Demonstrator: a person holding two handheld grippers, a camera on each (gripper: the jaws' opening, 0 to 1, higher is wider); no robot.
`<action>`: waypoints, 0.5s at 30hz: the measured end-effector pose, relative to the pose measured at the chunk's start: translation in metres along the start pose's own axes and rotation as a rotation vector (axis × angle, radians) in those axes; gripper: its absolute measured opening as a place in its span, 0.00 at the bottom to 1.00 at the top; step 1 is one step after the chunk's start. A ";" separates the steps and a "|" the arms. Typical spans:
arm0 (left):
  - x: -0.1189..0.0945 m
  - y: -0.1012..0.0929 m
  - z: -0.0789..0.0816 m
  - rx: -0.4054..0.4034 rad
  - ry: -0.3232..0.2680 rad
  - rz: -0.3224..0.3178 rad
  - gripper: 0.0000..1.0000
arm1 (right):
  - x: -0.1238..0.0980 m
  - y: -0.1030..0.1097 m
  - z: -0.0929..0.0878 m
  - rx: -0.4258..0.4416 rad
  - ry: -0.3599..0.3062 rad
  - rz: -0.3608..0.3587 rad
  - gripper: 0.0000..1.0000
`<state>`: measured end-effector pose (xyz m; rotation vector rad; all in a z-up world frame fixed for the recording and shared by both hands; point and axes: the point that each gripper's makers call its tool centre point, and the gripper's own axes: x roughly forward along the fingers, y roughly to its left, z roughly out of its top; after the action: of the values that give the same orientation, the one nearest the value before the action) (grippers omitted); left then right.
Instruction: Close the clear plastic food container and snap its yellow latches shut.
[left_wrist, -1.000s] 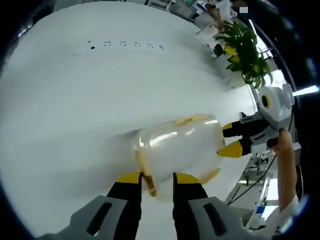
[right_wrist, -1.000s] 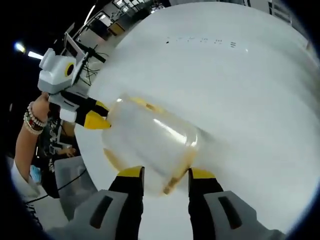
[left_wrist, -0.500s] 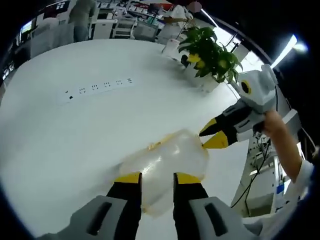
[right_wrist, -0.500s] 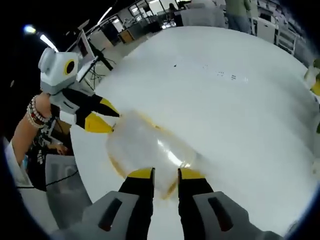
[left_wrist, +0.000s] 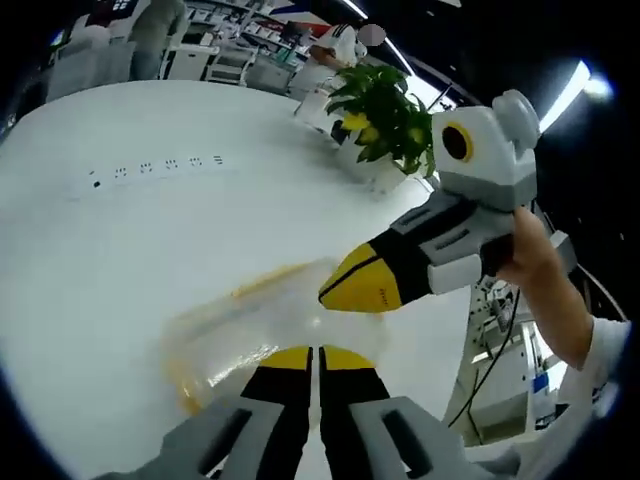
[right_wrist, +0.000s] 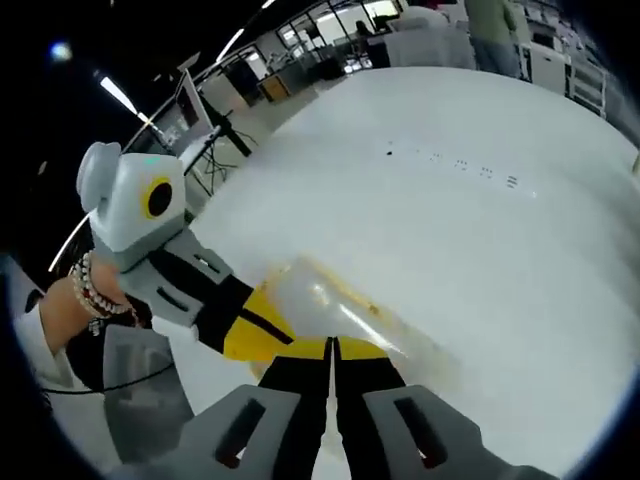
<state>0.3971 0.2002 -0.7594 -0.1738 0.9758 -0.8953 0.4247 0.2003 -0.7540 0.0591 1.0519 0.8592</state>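
The clear plastic container (left_wrist: 250, 322) lies on the white table (left_wrist: 120, 240), with a yellow latch (left_wrist: 262, 284) along its far edge. My left gripper (left_wrist: 315, 352) is shut, its yellow tips meeting over the container's near side. The right gripper (left_wrist: 365, 282) comes in from the right, shut, with its yellow tips over the container's right end. In the right gripper view the container (right_wrist: 345, 308) sits just beyond my shut right gripper (right_wrist: 332, 346). There the left gripper (right_wrist: 255, 335) reaches in from the left, its tips at the container's near left edge. Nothing shows between either pair of jaws.
A leafy green plant (left_wrist: 385, 115) stands at the table's far right edge. A row of power sockets (left_wrist: 150, 168) is set into the tabletop at the far left. A person's hand (left_wrist: 540, 270) holds the right gripper. Desks and equipment stand beyond the table.
Both grippers have gone from open jaws beside the container's end latches to fully shut. Both views have swung upward, and each gripper now looms closer in the other's view.
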 end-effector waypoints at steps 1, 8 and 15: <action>0.001 -0.002 0.000 0.009 0.001 -0.003 0.00 | 0.001 0.001 0.000 -0.007 0.001 0.001 0.00; 0.005 -0.006 -0.012 0.075 0.039 -0.001 0.00 | 0.012 -0.004 0.005 -0.054 0.016 -0.024 0.00; -0.002 -0.015 -0.023 0.112 0.026 -0.037 0.00 | 0.016 -0.009 0.014 -0.105 -0.011 -0.064 0.00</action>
<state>0.3697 0.1974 -0.7644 -0.0852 0.9461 -0.9856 0.4444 0.2095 -0.7624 -0.0575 0.9921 0.8535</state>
